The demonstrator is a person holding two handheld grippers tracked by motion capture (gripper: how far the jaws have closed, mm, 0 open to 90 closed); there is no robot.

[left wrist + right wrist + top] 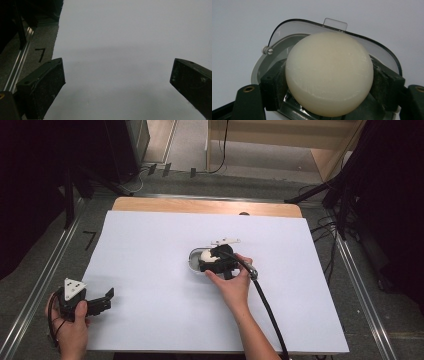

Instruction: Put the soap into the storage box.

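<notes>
**Cream soap puck clamped over its dish, mid-bench**

Cream-white round soap bar (329, 73) sits between the jaws of the right hand-held gripper (216, 261), pads pressed on both flanks, so it is held tight. In the right gripper view the bar hangs just over a small oval dish (367, 47) with a dark rim, a clear tab at the far edge and a small screw post at its left rim. Whether the bar touches the dish floor I can't tell.

High view: dish (192, 262) and gripper are a bit right of centre on the white sheet (150, 250) that covers the bench (205, 206). Right hand (231, 285) comes in from the near edge, cable (267, 307) trailing back to the near right.

Left hand-held gripper (104, 301) is parked at the near left corner of the sheet, jaws spread wide, nothing between them. Left gripper view shows bare sheet ahead and a "7" mark (40, 53) on the grey floor strip beside a metal rail (17, 67).

Obstructions: the dish rim close around the bar is the only thing nearby. The two grippers are well apart.

Room: open sheet on all sides of the dish. Wood bench edge shows along the far side; rails run down the left and right, with cables (325, 227) on the floor beyond the far right corner.
</notes>
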